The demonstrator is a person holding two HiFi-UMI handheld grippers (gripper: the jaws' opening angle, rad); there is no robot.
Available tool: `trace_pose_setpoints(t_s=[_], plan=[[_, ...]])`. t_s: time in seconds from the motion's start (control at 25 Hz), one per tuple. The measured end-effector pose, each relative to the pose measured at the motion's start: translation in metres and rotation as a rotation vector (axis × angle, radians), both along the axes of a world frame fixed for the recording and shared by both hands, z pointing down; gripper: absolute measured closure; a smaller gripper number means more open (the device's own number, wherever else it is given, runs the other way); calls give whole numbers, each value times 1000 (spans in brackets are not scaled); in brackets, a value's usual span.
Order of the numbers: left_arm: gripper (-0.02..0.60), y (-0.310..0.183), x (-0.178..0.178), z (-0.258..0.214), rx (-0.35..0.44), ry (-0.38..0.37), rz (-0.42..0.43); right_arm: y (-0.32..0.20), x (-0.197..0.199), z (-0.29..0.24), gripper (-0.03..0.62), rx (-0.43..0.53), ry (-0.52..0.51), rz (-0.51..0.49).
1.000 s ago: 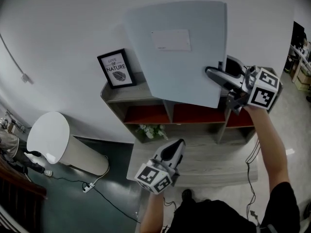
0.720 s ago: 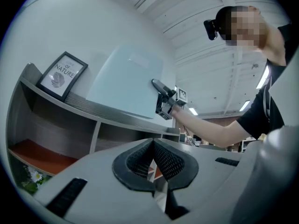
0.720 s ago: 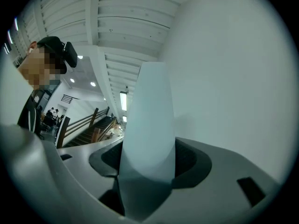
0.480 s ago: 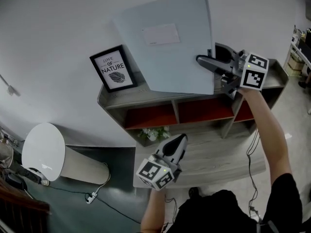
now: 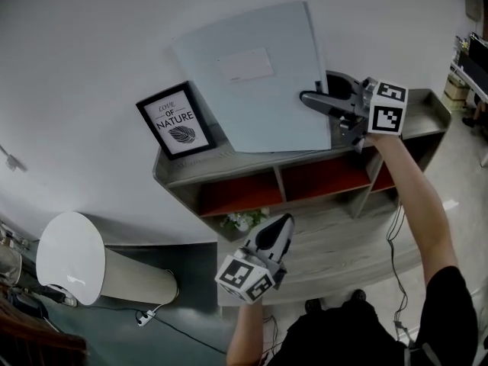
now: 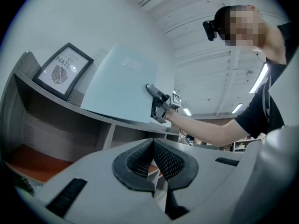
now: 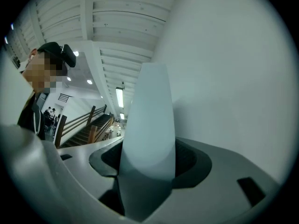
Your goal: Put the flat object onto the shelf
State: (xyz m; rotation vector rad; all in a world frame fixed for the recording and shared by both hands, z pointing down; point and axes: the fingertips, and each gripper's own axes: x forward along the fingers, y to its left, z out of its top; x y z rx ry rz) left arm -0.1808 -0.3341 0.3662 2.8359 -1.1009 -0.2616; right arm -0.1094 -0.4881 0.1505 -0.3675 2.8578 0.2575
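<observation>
A large flat pale-blue folder (image 5: 252,78) with a blank label stands nearly upright against the white wall, its lower edge at the top board of the grey shelf unit (image 5: 229,170). My right gripper (image 5: 311,100) is shut on the folder's right edge; in the right gripper view the folder (image 7: 148,125) runs edge-on between the jaws. My left gripper (image 5: 280,223) hangs low in front of the shelf, shut, with nothing in it. In the left gripper view the folder (image 6: 124,85) and the right gripper (image 6: 152,88) show above the shelf top.
A framed "Love of Nature" print (image 5: 174,120) leans on the shelf top left of the folder. The shelf has red-backed cubbies (image 5: 232,194) and a small plant (image 5: 242,221) below. A white round bin (image 5: 72,258) stands on the floor at the left.
The right gripper has carried the folder down and leftward toward the wall; its lower edge now sits at the shelf top. The left gripper has hardly moved.
</observation>
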Motion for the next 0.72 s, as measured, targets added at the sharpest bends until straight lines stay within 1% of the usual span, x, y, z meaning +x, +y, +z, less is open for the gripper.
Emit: trace_pose_setpoints(t_s=[0.16, 0.32, 0.44, 0.72], plan=[[569, -4, 0, -1, 3, -6, 3, -4, 4, 3, 313, -5, 0, -17], [569, -8, 0, -1, 16, -11, 15, -9, 6, 5, 313, -17, 8, -12], [569, -11, 0, -1, -2, -5, 6, -13, 5, 8, 313, -12, 28, -11], [569, -17, 0, 4, -17, -3, 7, -23, 8, 18, 313, -42, 73, -3]])
